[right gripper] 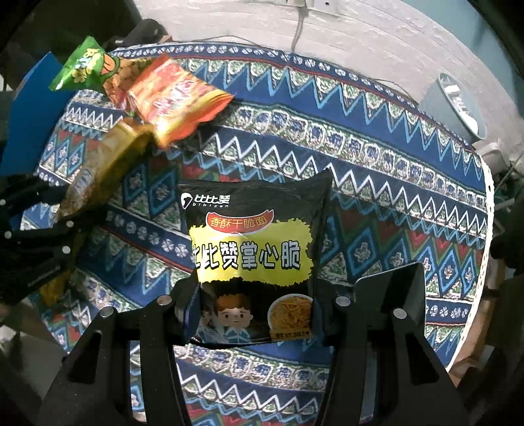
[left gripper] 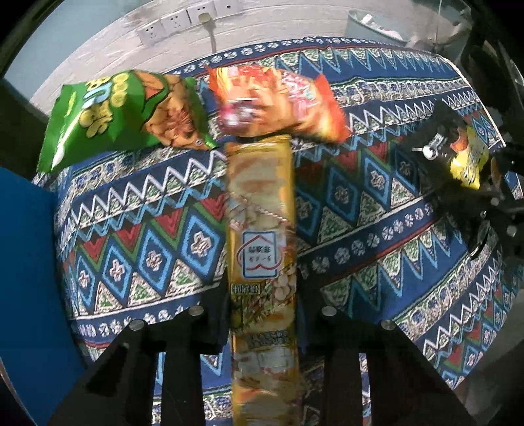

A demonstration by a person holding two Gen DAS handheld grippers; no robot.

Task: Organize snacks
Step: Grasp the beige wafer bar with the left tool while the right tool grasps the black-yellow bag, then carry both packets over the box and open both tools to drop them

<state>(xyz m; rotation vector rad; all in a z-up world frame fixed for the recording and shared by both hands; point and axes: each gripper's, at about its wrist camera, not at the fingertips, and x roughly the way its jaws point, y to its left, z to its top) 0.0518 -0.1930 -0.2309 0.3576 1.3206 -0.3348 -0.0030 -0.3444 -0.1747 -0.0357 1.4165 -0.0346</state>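
Note:
My left gripper (left gripper: 262,314) is shut on a long yellow cracker pack (left gripper: 260,229) that points away toward the far side of the table; the pack's far end touches an orange snack bag (left gripper: 278,101). A green snack bag (left gripper: 121,114) lies to the left of the orange one. My right gripper (right gripper: 253,308) is shut on a black and yellow noodle snack bag (right gripper: 252,249), held above the cloth. The right gripper with its bag shows at the right in the left wrist view (left gripper: 465,157). The left gripper with the yellow pack (right gripper: 98,170) shows at the left in the right wrist view.
The table is covered with a blue patterned cloth (left gripper: 376,203). A blue chair or panel (left gripper: 29,262) stands at the table's left. A pale bin (right gripper: 458,108) stands by the white wall beyond the far right edge. Wall sockets (left gripper: 177,23) with a cable are behind.

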